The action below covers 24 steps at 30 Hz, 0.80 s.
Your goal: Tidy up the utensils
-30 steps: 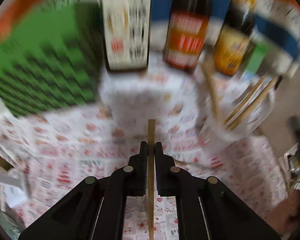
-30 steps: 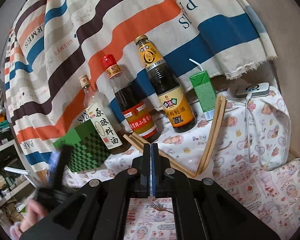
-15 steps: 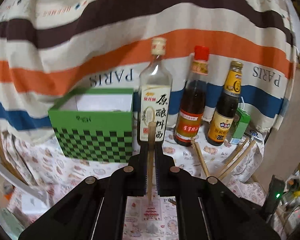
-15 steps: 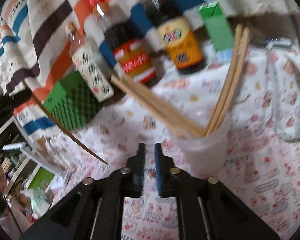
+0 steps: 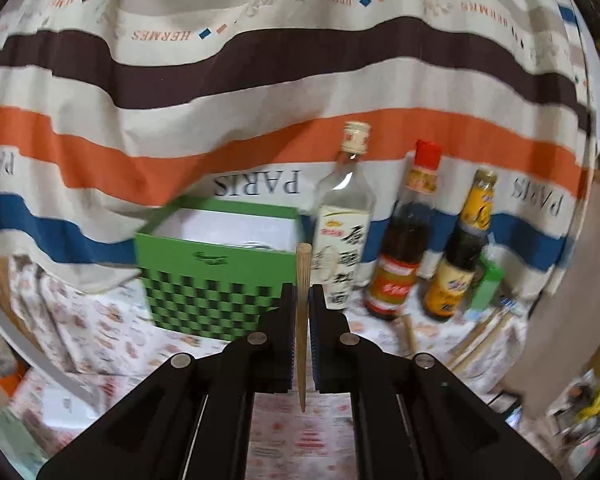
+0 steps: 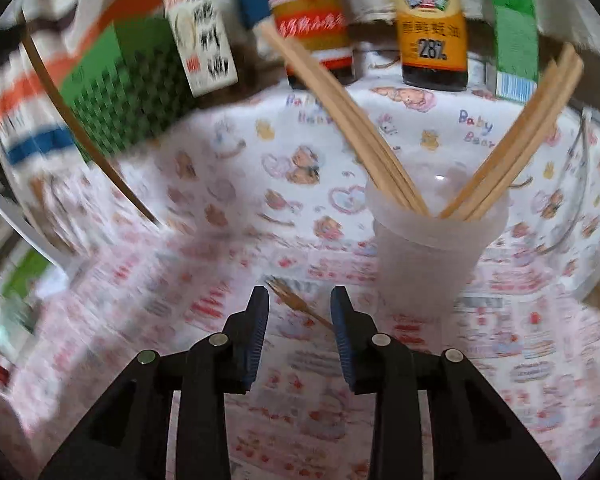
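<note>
Along the desk's point(image 6: 228, 184) back edge, a green checkered box point(image 5: 216, 276), then three sauce bottles point(image 5: 400, 248). Toward its right edge, a translucent cup point(image 6: 432, 256) holding chopsticks point(image 6: 364, 132). Left hand-held gripper point(image 5: 301, 312) clamped on one upright chopstick point(image 5: 302, 308). Right hand-held gripper point(image 6: 298, 320) spread apart, gripping nothing, over a small wooden fork point(image 6: 296, 300) flat near the front edge.

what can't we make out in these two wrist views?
- Green box contents, left wrist view: its front wall hides the inside.
- Small wooden fork on the table, right wrist view: motion blur, and the open right tool covers its handle end.
- Bottle tops, right wrist view: cut off by the top edge.
- Cup base: blurred.
- Chopstick in the left tool: clear.
</note>
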Available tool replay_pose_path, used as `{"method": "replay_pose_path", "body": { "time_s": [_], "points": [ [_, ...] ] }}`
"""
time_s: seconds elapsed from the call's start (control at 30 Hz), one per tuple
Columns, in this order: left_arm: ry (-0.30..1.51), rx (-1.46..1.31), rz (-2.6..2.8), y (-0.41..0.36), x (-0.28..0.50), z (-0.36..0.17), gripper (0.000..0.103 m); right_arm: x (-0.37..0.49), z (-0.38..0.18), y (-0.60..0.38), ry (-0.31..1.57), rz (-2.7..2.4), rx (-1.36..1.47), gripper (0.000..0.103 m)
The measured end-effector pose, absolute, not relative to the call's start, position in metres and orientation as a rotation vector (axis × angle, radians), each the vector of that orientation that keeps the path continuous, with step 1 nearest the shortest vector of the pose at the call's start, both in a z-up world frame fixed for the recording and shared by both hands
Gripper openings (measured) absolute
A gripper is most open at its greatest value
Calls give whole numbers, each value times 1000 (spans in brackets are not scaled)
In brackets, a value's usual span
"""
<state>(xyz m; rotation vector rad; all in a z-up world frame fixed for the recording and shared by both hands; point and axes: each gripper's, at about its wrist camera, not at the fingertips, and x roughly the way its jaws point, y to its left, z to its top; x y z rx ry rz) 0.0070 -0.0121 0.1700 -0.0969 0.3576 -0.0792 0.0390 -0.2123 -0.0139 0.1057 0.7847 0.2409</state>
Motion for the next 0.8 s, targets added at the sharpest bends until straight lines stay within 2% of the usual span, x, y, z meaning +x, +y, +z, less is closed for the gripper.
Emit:
{"method": "replay_pose_path", "body": {
  "time_s": [0.07, 0.13, 0.23, 0.33, 0.53, 0.6, 0.67, 0.8],
  "points": [
    [361, -78, -67, -7, 9, 169, 5, 40, -10, -208, 763, 241, 106, 34],
    [356, -93, -55, 2, 11, 170, 5, 51, -15, -194, 822, 257, 66, 34],
    [356, -129, -20, 21, 15, 171, 5, 68, -34, -157, 941, 305, -101, 34],
    [361, -149, 10, 36, 18, 170, 5, 80, -51, -135, 947, 275, -235, 34],
    [394, -195, 29, 57, 28, 163, 5, 106, -66, -124, 987, 269, -251, 34],
    [404, -200, 38, 58, 31, 160, 5, 110, -66, -127, 1003, 263, -224, 31],
    [408, -198, 40, 58, 32, 159, 5, 113, -68, -133, 1006, 244, -177, 19],
    [396, -181, 24, 51, 27, 163, 5, 111, -71, -140, 975, 232, -146, 12]
  ]
}}
